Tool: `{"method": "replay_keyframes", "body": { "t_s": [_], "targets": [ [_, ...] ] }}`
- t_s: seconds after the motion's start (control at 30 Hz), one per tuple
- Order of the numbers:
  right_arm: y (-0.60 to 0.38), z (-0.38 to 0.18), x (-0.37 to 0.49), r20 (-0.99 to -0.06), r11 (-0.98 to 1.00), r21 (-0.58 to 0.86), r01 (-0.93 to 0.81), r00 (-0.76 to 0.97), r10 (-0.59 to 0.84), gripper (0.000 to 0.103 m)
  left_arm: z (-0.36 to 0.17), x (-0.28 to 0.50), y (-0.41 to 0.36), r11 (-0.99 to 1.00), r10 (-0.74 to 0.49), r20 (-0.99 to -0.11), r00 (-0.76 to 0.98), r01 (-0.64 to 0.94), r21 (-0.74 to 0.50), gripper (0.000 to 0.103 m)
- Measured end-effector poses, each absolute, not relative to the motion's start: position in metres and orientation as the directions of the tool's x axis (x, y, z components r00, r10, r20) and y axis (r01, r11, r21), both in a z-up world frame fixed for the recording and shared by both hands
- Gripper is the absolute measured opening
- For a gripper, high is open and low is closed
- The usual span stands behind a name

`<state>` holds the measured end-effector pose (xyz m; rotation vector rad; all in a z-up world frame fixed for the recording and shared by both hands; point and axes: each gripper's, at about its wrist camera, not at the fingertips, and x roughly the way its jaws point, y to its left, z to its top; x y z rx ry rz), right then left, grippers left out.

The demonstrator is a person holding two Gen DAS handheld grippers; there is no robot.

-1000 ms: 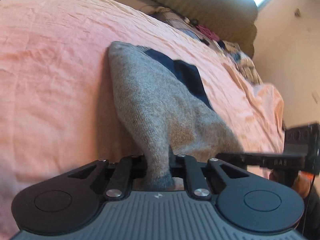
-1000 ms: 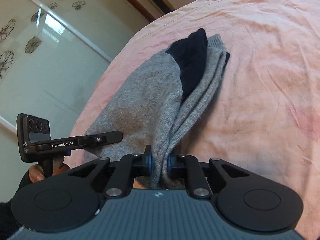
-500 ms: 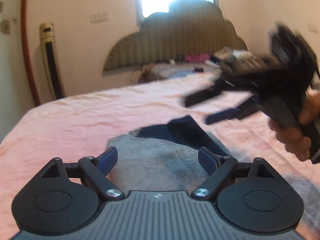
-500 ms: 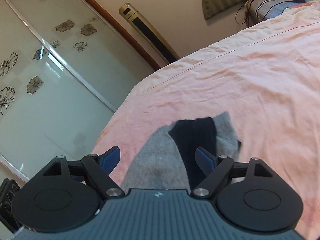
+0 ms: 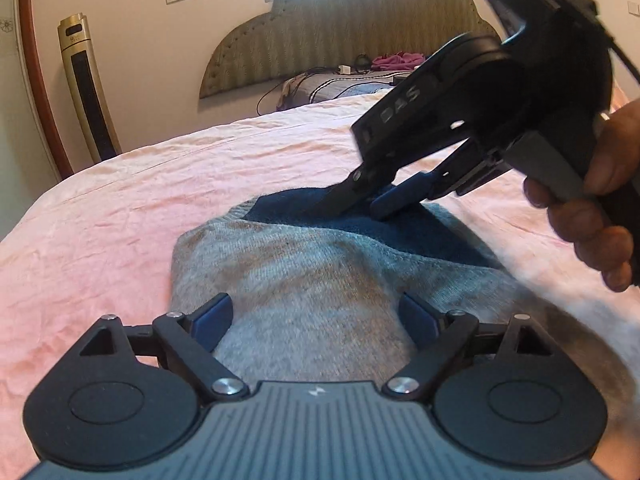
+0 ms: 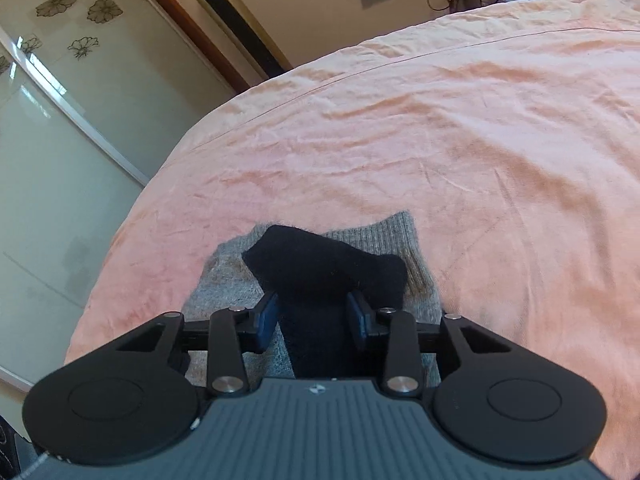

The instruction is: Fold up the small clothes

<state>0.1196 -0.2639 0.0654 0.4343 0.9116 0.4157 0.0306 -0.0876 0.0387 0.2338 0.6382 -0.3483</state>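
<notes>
A grey sock (image 5: 304,272) with a dark navy part (image 5: 400,232) lies flat on the pink bedsheet (image 5: 160,184). My left gripper (image 5: 316,308) hovers over the grey end. Its jaws are wide and still opening, and the pads do not touch the cloth. My right gripper (image 5: 360,206), held by a hand (image 5: 600,200), points down at the navy part. In the right wrist view the navy part (image 6: 312,264) rises between the blue pads (image 6: 268,320) of the right gripper (image 6: 312,312), whose jaws are closing around it. Grey knit (image 6: 224,280) shows on either side.
The pink sheet (image 6: 440,140) spreads wide beyond the sock. A padded headboard (image 5: 360,20) stands behind bedding, clothes and cables (image 5: 360,76). A tall tower fan (image 5: 86,88) stands by the wall. Flower-patterned sliding glass doors (image 6: 60,120) run past the bed's left edge.
Both grippers have let go of the hanging sock, which now lies flat on the sheet. The left gripper has rolled upright and opened wide. The right one has come down over the navy part and narrowed.
</notes>
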Motion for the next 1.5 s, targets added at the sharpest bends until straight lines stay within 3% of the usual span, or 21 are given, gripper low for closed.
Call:
{"method": "replay_keyframes", "body": {
  "t_s": [0.07,0.1,0.13,0.2,0.27,0.4,0.53,0.6,0.7,0.8,0.93,1.0,1.07,1.17,1.27,1.4,1.5],
  "targets": [
    [-0.26,0.082,0.089,-0.604,0.82,0.52,-0.238,0.576,0.55,0.068,0.047,0.012,-0.076,0.911,-0.283,-0.609,0.741,0.407,0.072,0.091],
    [-0.257,0.084,0.077,-0.595,0.812,0.52,-0.265,0.569,0.568,0.083,0.047,0.005,-0.072,0.909,-0.289,-0.613,0.735,0.411,0.065,0.091],
    [-0.254,0.08,0.069,-0.607,0.811,0.517,-0.273,0.551,0.573,0.09,0.043,0.0,-0.071,0.908,-0.283,-0.623,0.729,0.413,0.071,0.091],
    [-0.247,0.055,0.065,-0.678,0.831,0.489,-0.265,0.484,0.553,0.088,0.03,-0.006,-0.071,0.908,-0.246,-0.627,0.739,0.402,0.119,0.092],
    [-0.25,0.042,0.053,-0.626,0.826,0.439,-0.353,0.539,0.563,0.087,0.022,-0.012,-0.078,0.902,-0.226,-0.609,0.76,0.4,0.164,0.093],
    [-0.243,0.065,0.051,-0.69,0.87,0.402,-0.286,0.53,0.493,0.079,0.035,-0.011,-0.083,0.906,-0.197,-0.63,0.751,0.385,0.176,0.093],
    [-0.25,0.083,0.018,-0.611,0.814,0.483,-0.322,0.542,0.577,0.081,0.05,-0.029,-0.07,0.908,-0.264,-0.627,0.733,0.409,0.095,0.093],
    [-0.253,0.072,0.013,-0.615,0.8,0.52,-0.3,0.519,0.594,0.086,0.038,-0.025,-0.071,0.911,-0.245,-0.657,0.713,0.4,0.095,0.093],
    [-0.263,0.049,0.016,-0.584,0.769,0.58,-0.269,0.52,0.623,0.082,0.021,-0.023,-0.076,0.917,-0.212,-0.645,0.734,0.378,0.13,0.097],
    [-0.27,0.06,0.017,-0.596,0.764,0.61,-0.211,0.514,0.617,0.076,0.024,-0.024,-0.077,0.921,-0.202,-0.653,0.73,0.368,0.125,0.097],
    [-0.273,0.08,0.001,-0.533,0.732,0.634,-0.248,0.546,0.647,0.082,0.023,-0.024,-0.074,0.923,-0.205,-0.652,0.73,0.365,0.12,0.097],
    [-0.27,0.068,0.003,-0.562,0.738,0.636,-0.226,0.519,0.644,0.089,0.022,-0.025,-0.077,0.925,-0.198,-0.648,0.736,0.358,0.124,0.097],
    [-0.273,0.044,0.006,-0.562,0.731,0.642,-0.231,0.508,0.653,0.077,0.021,-0.026,-0.078,0.924,-0.196,-0.643,0.74,0.359,0.131,0.097],
    [-0.283,0.05,0.003,-0.558,0.721,0.667,-0.186,0.518,0.649,0.07,0.025,-0.03,-0.073,0.924,-0.195,-0.646,0.738,0.359,0.131,0.098],
    [-0.282,0.076,-0.018,-0.558,0.762,0.605,-0.229,0.561,0.612,0.077,0.034,-0.043,-0.063,0.935,-0.184,-0.653,0.735,0.335,0.113,0.098],
    [-0.278,0.099,-0.065,-0.538,0.842,0.445,-0.306,0.66,0.524,0.102,0.042,-0.068,-0.04,0.958,-0.151,-0.646,0.748,0.271,0.089,0.098],
    [-0.288,0.093,-0.093,-0.545,0.858,0.436,-0.27,0.68,0.491,0.103,0.04,-0.086,-0.017,0.978,-0.118,-0.665,0.737,0.2,0.049,0.098]
  ]
}}
